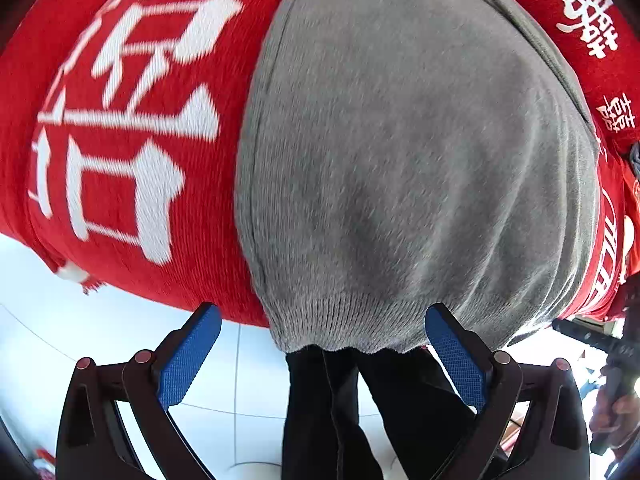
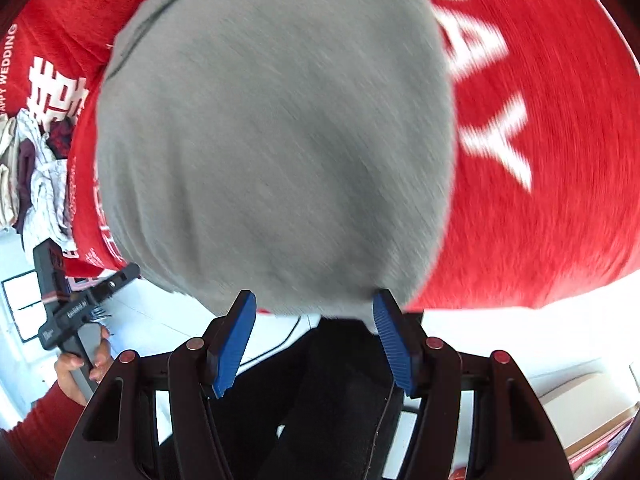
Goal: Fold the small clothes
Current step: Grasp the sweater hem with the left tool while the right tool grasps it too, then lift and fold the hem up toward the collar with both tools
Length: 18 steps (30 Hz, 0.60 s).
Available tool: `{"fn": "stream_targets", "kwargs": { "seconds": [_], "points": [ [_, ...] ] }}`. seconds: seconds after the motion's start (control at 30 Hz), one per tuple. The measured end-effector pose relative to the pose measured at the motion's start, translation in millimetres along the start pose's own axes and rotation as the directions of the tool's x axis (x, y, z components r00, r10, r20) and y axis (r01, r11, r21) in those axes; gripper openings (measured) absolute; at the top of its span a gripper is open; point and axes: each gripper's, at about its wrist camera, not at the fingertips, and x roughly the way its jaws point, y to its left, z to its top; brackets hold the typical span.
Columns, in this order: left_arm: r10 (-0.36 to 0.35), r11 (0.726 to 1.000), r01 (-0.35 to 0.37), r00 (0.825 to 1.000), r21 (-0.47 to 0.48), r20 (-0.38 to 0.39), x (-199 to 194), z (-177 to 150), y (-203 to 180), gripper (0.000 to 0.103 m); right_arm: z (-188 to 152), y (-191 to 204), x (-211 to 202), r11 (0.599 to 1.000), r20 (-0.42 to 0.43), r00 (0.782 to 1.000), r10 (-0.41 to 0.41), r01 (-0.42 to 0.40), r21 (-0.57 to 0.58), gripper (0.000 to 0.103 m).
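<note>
My left hand-held gripper (image 1: 322,354) and right hand-held gripper (image 2: 314,338) both hang spread and empty above the grey knitted garment (image 1: 400,160) lying flat on the red printed cloth (image 1: 132,160).

Plain grey knit garment (image 1: 400,160), ribbed near hem. Red woven cloth (image 1: 132,208) beneath, big white characters and letters. Gripper pads (image 1: 188,356) blue, textured; gripper frames black. Far left: pile of white, beige, maroon clothes (image 2: 36,168).
</note>
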Motion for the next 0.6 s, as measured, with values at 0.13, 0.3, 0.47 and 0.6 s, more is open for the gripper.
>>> {"fn": "stream_targets", "kwargs": {
  "seconds": [0.13,0.3,0.47,0.6],
  "points": [
    [-0.036,0.999,0.036,0.999,-0.016,-0.002,13.4,-8.9,-3.6,0.102,-9.1,-18.1,14.6,1.0,-0.014,1.0,-0.011,0.011,0.014,0.065],
    [-0.049,0.999,0.05,0.999,0.01,-0.006,22.1,-16.4,-16.1,0.088,-9.6,-37.0,26.8,0.999,0.021,0.999,0.033,-0.034,0.04,0.065],
    [-0.058,0.998,0.058,0.998,0.01,-0.006,20.1,-23.7,-21.1,0.037,-18.6,-46.3,30.8,0.981,0.009,0.987,0.162,-0.162,0.103,0.029],
    [-0.136,0.991,0.136,0.991,0.019,-0.011,0.8,-22.0,-24.3,0.014,-25.6,-47.8,15.4,0.949,0.043,0.96,0.276,-0.279,0.144,0.005]
  ]
}}
